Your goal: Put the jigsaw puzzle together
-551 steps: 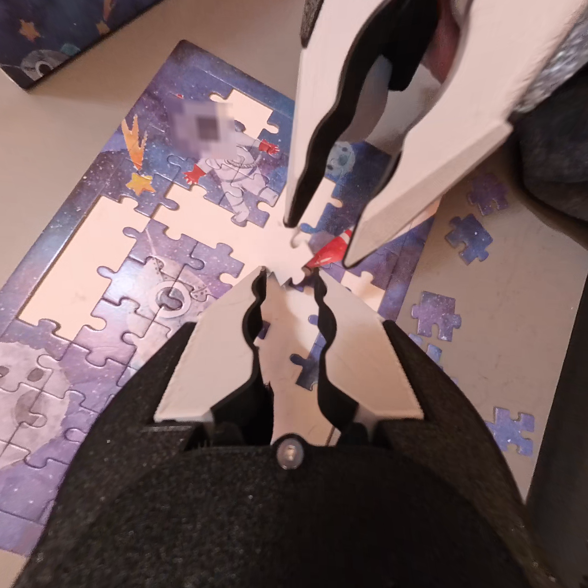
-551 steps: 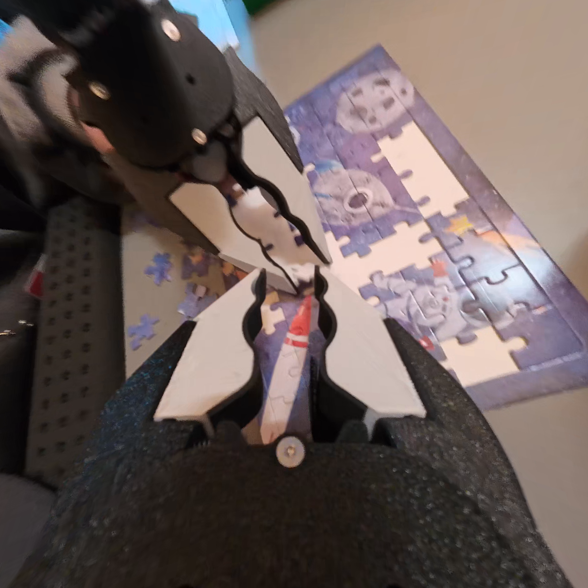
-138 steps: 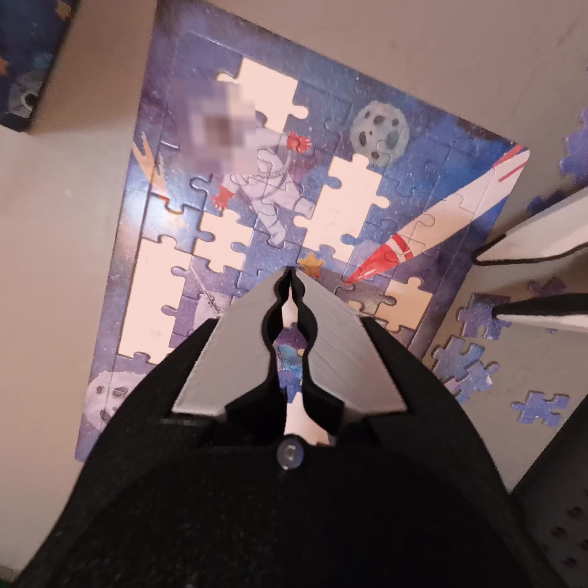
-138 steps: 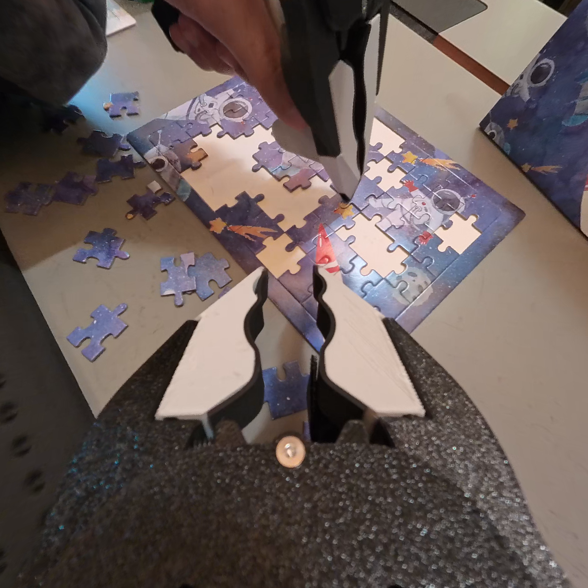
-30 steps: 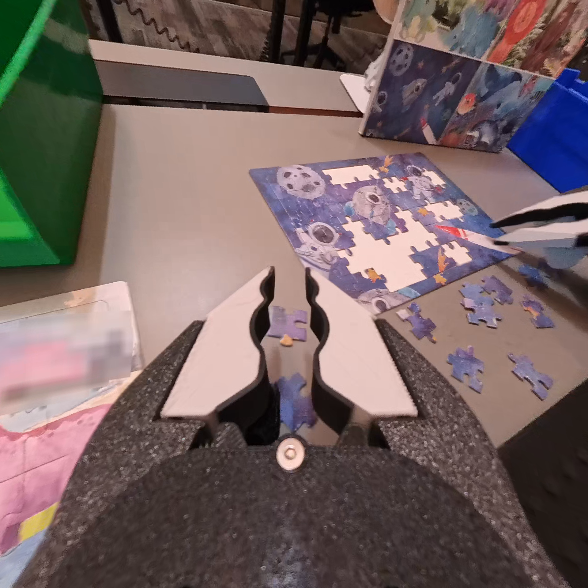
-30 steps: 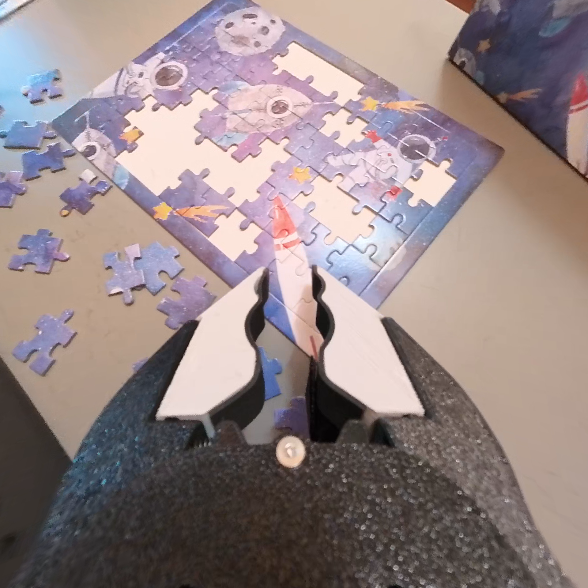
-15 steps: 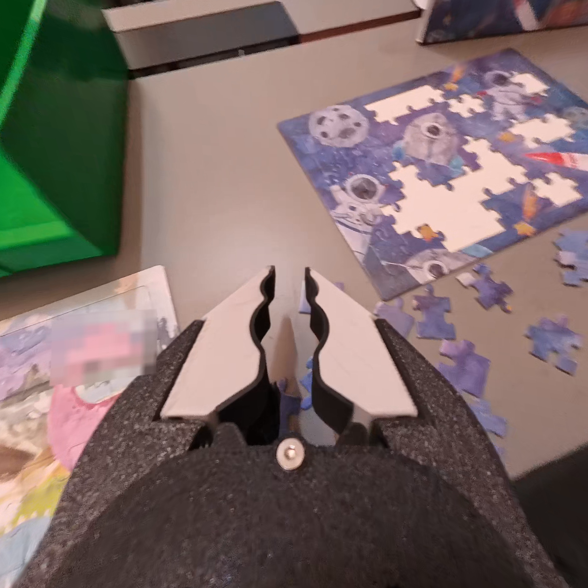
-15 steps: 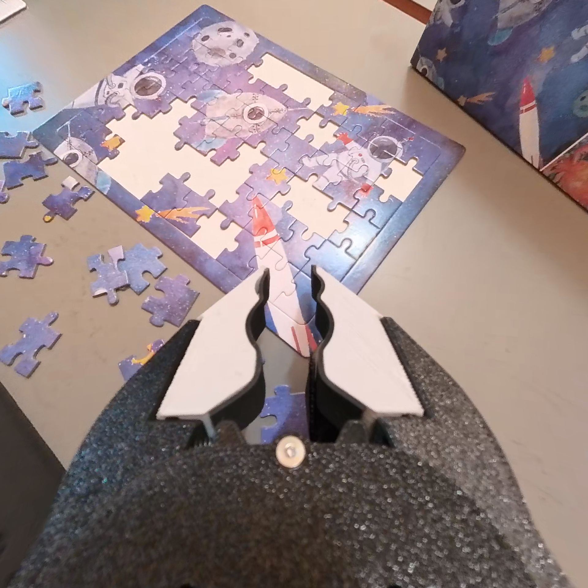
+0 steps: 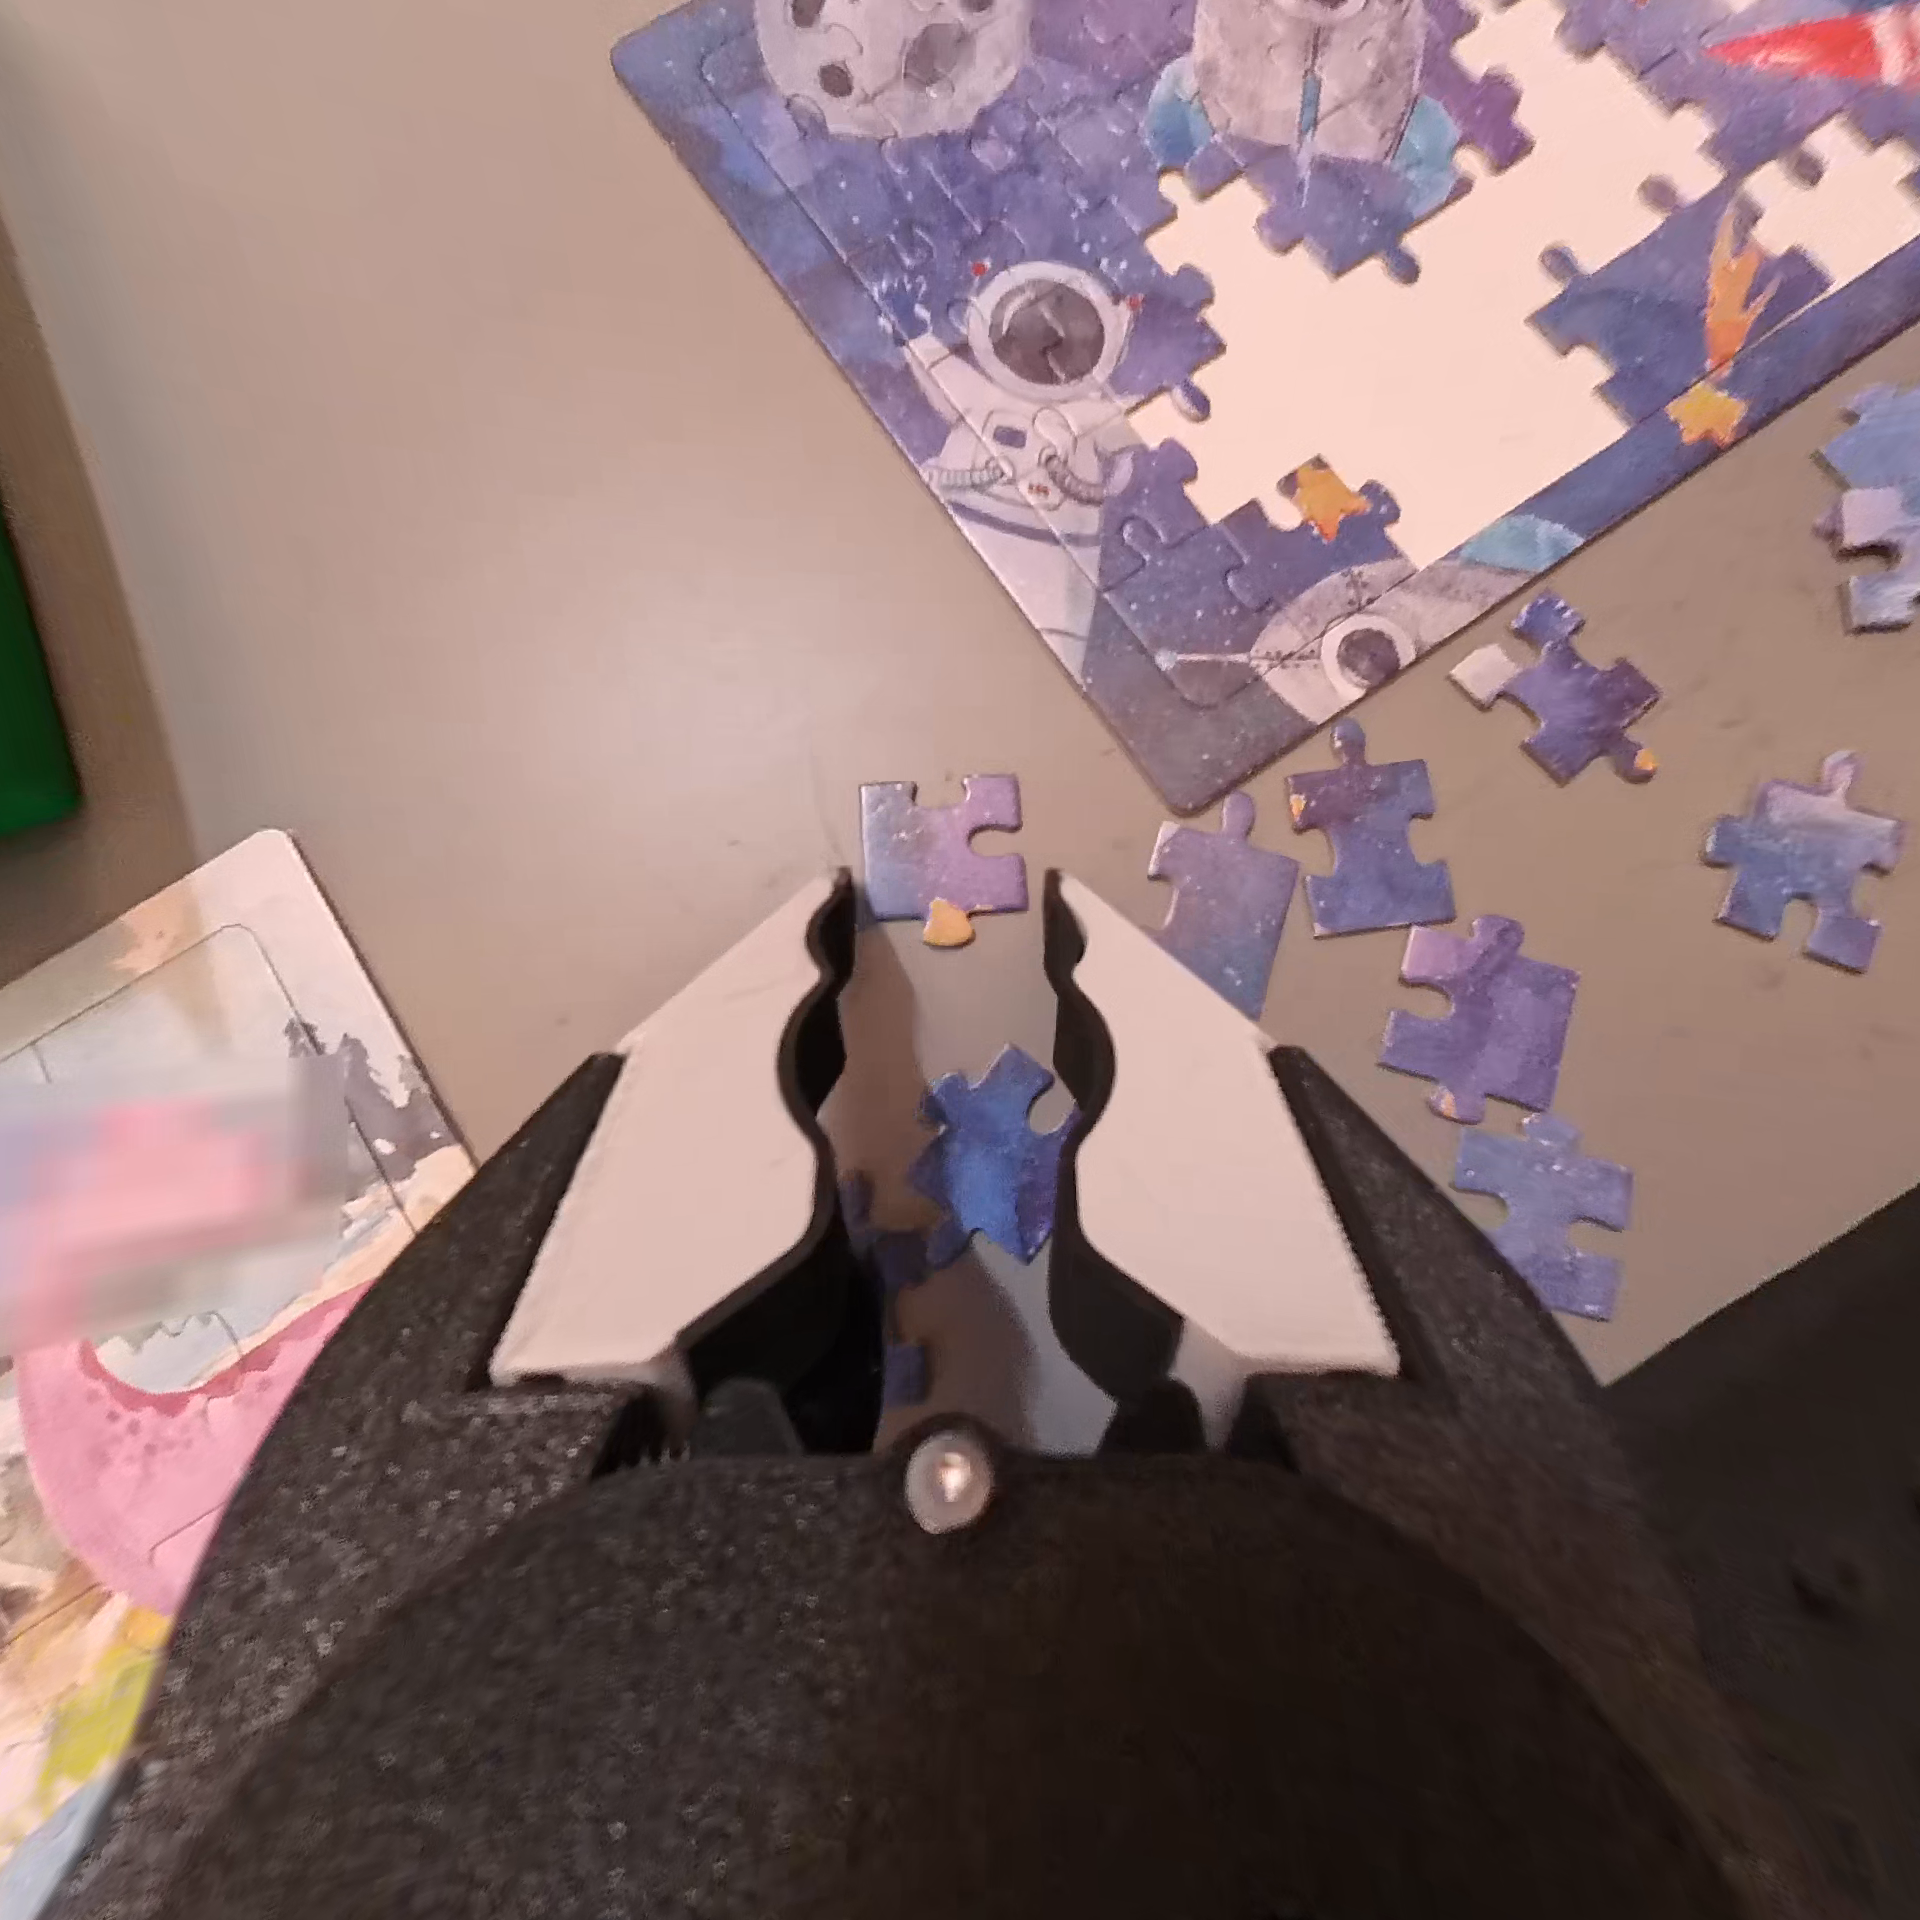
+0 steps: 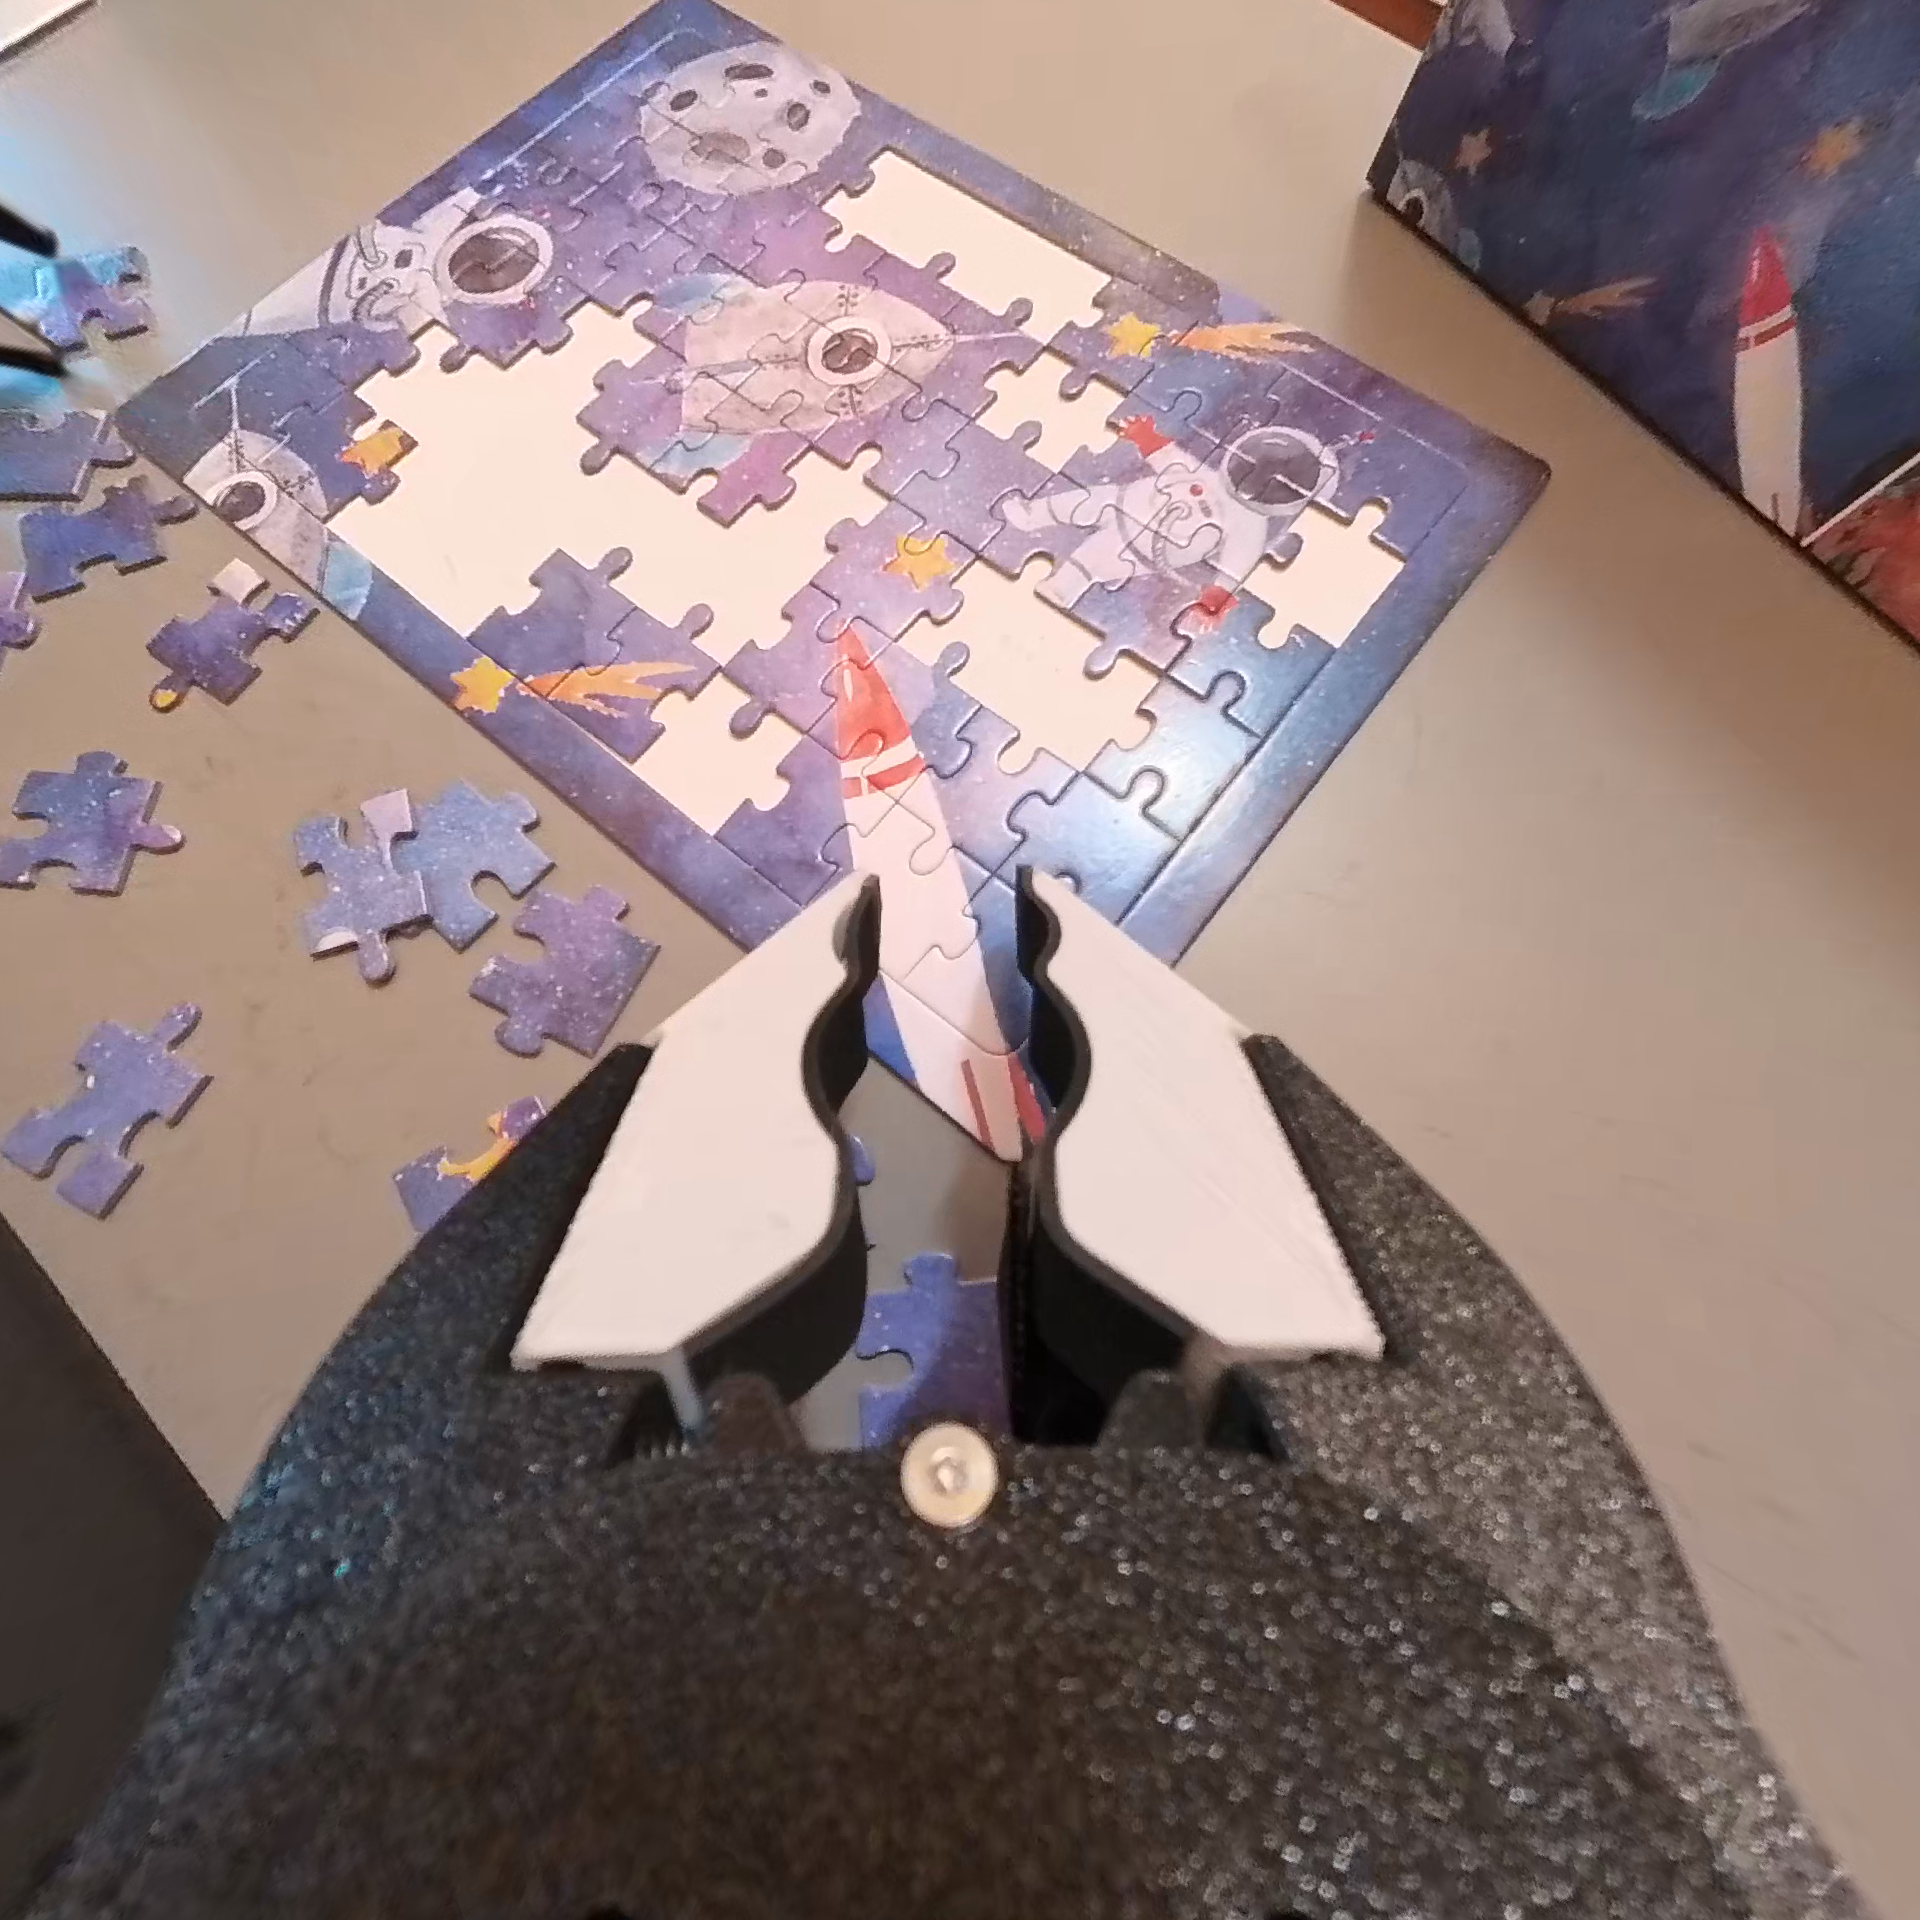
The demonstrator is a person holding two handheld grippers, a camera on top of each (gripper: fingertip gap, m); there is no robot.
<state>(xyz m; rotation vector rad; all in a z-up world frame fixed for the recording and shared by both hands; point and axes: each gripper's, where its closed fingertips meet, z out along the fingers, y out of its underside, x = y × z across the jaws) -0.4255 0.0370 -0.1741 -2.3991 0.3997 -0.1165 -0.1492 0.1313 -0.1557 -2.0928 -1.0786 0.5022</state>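
The space-themed jigsaw board (image 9: 1351, 343) lies on the grey table with several white gaps; it also shows in the right wrist view (image 10: 488, 468). My left gripper (image 9: 945, 883) is open and empty, low over the loose pieces. Its tips flank a purple piece with an orange bit (image 9: 940, 847) just ahead. A blue piece (image 9: 992, 1164) lies on the table between the fingers. My right gripper (image 10: 948, 883) is open and empty, above the board's near corner over the red and white rocket (image 10: 883, 748).
Several loose purple pieces (image 9: 1475, 1023) lie beside the board's near edge; they also show left of the board in the right wrist view (image 10: 416, 862). The puzzle box (image 10: 1714, 260) stands at the far right. Another picture board (image 9: 156, 1195) lies at the left, a green bin (image 9: 31, 675) behind it.
My left gripper has dropped lower and closer to the loose pieces, and its jaws have opened wider. My right gripper has barely shifted over the board's corner.
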